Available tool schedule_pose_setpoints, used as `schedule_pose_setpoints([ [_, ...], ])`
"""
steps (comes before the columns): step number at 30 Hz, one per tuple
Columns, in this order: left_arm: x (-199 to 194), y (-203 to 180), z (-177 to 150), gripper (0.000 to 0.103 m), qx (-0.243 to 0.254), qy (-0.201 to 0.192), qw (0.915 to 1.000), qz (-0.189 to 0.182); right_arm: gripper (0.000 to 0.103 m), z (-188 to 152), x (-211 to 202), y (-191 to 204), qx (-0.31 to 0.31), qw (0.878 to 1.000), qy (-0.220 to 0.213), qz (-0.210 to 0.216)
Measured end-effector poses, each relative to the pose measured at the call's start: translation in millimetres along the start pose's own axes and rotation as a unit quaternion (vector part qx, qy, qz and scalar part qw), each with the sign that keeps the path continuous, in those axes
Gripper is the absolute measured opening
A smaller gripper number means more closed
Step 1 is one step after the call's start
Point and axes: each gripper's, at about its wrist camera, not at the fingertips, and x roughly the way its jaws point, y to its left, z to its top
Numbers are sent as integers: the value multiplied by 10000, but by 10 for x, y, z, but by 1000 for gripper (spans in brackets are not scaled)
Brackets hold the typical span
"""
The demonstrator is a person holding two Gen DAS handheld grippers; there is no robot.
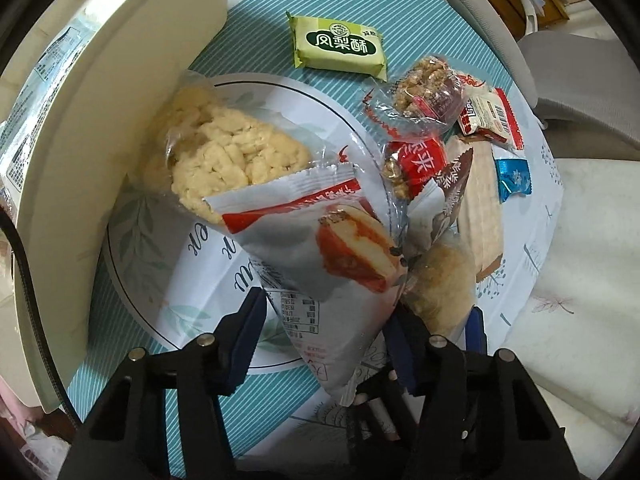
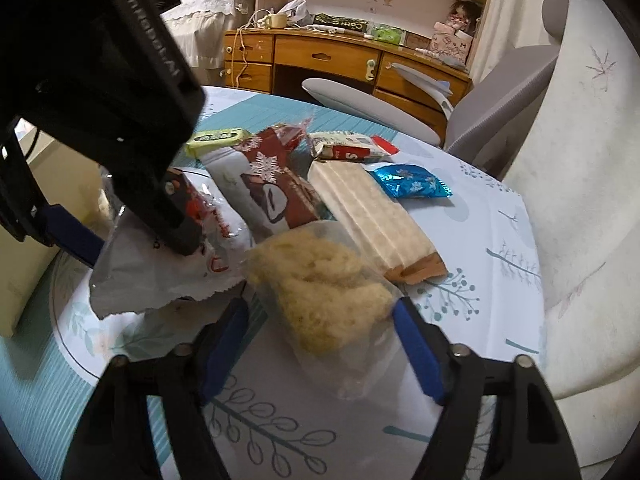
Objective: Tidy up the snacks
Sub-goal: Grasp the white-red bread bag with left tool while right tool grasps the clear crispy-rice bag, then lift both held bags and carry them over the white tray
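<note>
A white cake packet [image 1: 320,240] is being straddled by the spread left gripper [image 1: 324,336], seemingly unpinched, beside the box [image 1: 100,160]. A clear floss bun [image 2: 324,292], right of that packet, is being bracketed by the wide-open right gripper [image 2: 320,344].

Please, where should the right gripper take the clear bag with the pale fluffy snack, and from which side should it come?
Probably across the middle of the clear bag, over its bulging filling, coming along the table from its near end. The bag already lies lengthwise between the open fingers of the right gripper. Its flat near edge is thin film and would likely slip.
</note>
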Motion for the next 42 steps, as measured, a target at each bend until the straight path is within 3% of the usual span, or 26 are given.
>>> schedule_pose_setpoints([
  [6, -2, 11, -51, 44, -59, 106, 9999, -26, 57, -20, -42, -18, 24, 9997, 153, 197],
  [21, -333, 180, -420, 43, 97, 241, 9996, -122, 50, -91, -407, 20, 197, 9946, 496, 890],
  [33, -770, 392, -771, 43, 669, 297, 9969, 303, 50, -181, -831, 112, 802, 9845, 964, 1223],
  [42, -1192, 681, -1019, 43, 1139, 152, 9930, 263, 50, -165, -990, 210, 1171, 9752, 1614, 958],
])
